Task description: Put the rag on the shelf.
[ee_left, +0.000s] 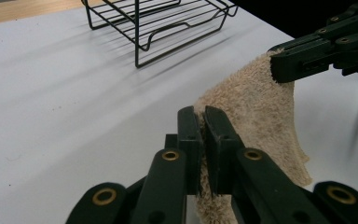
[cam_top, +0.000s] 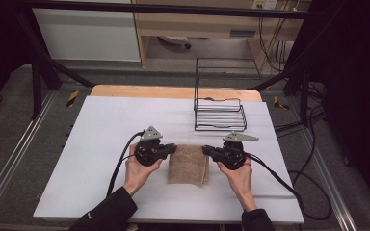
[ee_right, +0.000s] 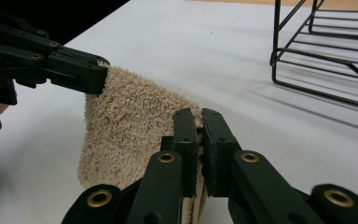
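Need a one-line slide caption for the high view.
Both hand-held grippers, left gripper and right gripper, pinch the far corners of a folded beige towel near a black wire rack.

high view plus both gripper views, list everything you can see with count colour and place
towel: 1, beige, folded, near middle of the table, its far corners pinched from either side
rack: 1, black wire, far right part of the table, beyond the towel
table: 1, white top with a wood strip along its far edge, centre of the scene
left gripper: 1, black with a grey plate, shut on the towel's left far corner
right gripper: 1, black with a grey plate, shut on the towel's right far corner
hands: 2, in dark sleeves, coming in from the near edge, one on each gripper
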{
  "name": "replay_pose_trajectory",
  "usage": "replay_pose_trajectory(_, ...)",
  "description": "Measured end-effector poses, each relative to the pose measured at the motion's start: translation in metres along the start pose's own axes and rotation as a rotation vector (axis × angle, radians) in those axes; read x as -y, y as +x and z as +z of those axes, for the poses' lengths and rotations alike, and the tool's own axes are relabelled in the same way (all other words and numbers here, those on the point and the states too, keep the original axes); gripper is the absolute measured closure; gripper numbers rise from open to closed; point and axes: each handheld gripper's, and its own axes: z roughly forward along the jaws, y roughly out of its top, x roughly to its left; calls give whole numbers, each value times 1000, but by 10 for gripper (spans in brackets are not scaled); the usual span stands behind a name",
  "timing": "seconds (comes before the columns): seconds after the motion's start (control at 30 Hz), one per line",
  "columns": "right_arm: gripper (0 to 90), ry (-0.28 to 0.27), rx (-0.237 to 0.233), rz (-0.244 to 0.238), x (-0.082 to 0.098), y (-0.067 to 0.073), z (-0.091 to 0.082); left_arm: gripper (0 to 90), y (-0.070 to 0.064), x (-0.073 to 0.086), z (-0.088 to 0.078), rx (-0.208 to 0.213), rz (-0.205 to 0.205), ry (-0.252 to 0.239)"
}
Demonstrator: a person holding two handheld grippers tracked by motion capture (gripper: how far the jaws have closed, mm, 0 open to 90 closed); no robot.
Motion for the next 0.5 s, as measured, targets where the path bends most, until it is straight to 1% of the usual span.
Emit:
replay_pose_trajectory(0.13,856,-15,1,-11,-3,2,-5,850,-2,-3,-3,0,7,-12)
replay_pose_trajectory(0.23,857,-29,7,-32,-6,4,-9,851,-5,-4,-5,1,10,-21)
replay_pose_trajectory(0.5,857,-52,10,-53,-10,7,-16,850,-10,-9,-11,5,18,-54)
